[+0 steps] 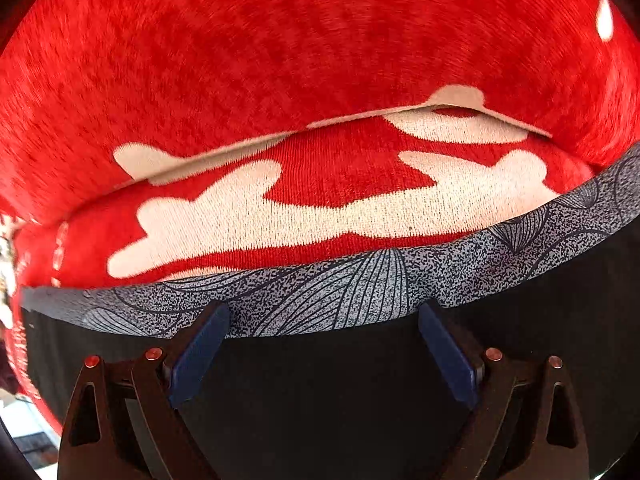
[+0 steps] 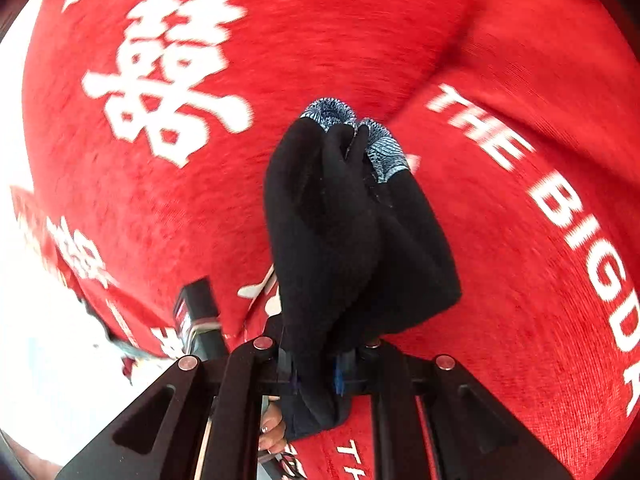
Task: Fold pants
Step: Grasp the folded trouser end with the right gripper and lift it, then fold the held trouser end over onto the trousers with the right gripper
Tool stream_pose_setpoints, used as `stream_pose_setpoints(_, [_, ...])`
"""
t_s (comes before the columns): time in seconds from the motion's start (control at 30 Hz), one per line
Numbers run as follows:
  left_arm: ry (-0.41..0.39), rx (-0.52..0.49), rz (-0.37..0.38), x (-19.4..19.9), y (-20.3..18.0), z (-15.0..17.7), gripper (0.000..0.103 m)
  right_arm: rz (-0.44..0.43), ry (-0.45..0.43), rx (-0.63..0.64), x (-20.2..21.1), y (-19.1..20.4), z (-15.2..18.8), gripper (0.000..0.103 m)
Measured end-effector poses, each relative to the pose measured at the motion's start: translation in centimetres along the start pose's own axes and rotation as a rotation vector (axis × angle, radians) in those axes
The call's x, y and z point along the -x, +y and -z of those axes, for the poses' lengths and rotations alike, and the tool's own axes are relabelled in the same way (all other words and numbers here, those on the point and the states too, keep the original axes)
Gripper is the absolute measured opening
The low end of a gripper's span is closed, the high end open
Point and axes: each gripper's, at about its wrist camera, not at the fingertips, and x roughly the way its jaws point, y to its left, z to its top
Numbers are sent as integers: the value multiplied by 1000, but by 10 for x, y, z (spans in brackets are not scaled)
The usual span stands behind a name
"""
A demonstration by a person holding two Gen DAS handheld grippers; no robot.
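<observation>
The pants are black with a grey-blue patterned waistband. In the left wrist view the waistband [image 1: 320,296] runs across in front of my left gripper [image 1: 324,332]. Its blue pads [image 1: 200,352] stand wide apart over the black cloth [image 1: 320,400], so it is open. In the right wrist view my right gripper [image 2: 320,364] is shut on a bunched fold of the black pants [image 2: 352,232]. The cloth hangs forward from the jaws, with patterned band ends [image 2: 384,148] at its tip. The pads are hidden by the cloth.
A red cloth [image 2: 400,40] with white characters [image 2: 172,72] and the words "THE BIG" [image 2: 540,184] covers the surface under both grippers. In the left wrist view a folded red cloth edge [image 1: 320,128] lies beyond the waistband. Part of the left gripper [image 2: 196,316] shows at lower left.
</observation>
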Motion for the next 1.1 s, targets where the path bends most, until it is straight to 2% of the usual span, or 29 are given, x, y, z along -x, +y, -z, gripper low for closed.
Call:
stream_pose_setpoints(0.07, [3, 23, 28, 7, 16, -3, 97, 15, 7, 70, -1, 22, 1, 13])
stream_pose_setpoints(0.23, [-90, 81, 67, 42, 61, 5, 97, 53, 36, 263, -2, 79, 17, 13])
stream_pose_setpoints(0.37, [-108, 139, 83, 55, 130, 26, 97, 115, 72, 445, -17, 128, 43, 13])
stream_pose_setpoints(0.53, [-93, 219, 40, 63, 229, 67, 97, 266, 146, 684, -71, 178, 99, 14])
stream_pose_setpoints(0.57, [-88, 235, 26, 63, 231, 82, 97, 311, 167, 739, -86, 185, 115, 14])
stream_pose_setpoints(0.67, [-66, 272, -1, 53, 266, 100, 97, 422, 235, 869, -134, 184, 165, 17])
stream_pose_setpoints(0.77, [-45, 319, -1, 44, 293, 113, 97, 550, 358, 939, -197, 171, 216, 28])
stream_pose_setpoints(0.8, [-40, 331, 8, 44, 300, 116, 97, 600, 368, 971, -209, 168, 229, 31])
stream_pose_setpoints(0.87, [-34, 357, 37, 42, 313, 122, 97, 704, 335, 1075, -220, 171, 253, 42])
stream_pose_setpoints(0.9, [-35, 358, 48, 43, 320, 125, 97, 726, 326, 1119, -220, 178, 266, 53])
stream_pose_setpoints(0.93, [-37, 354, 54, 41, 323, 124, 97, 721, 329, 1138, -216, 182, 272, 66])
stream_pose_setpoints(1.03, [-44, 322, 106, 49, 325, 126, 97, 613, 359, 1170, -190, 202, 290, 68])
stream_pose_setpoints(1.1, [-50, 285, 195, 56, 318, 124, 97, 548, 374, 1132, -172, 209, 287, 68])
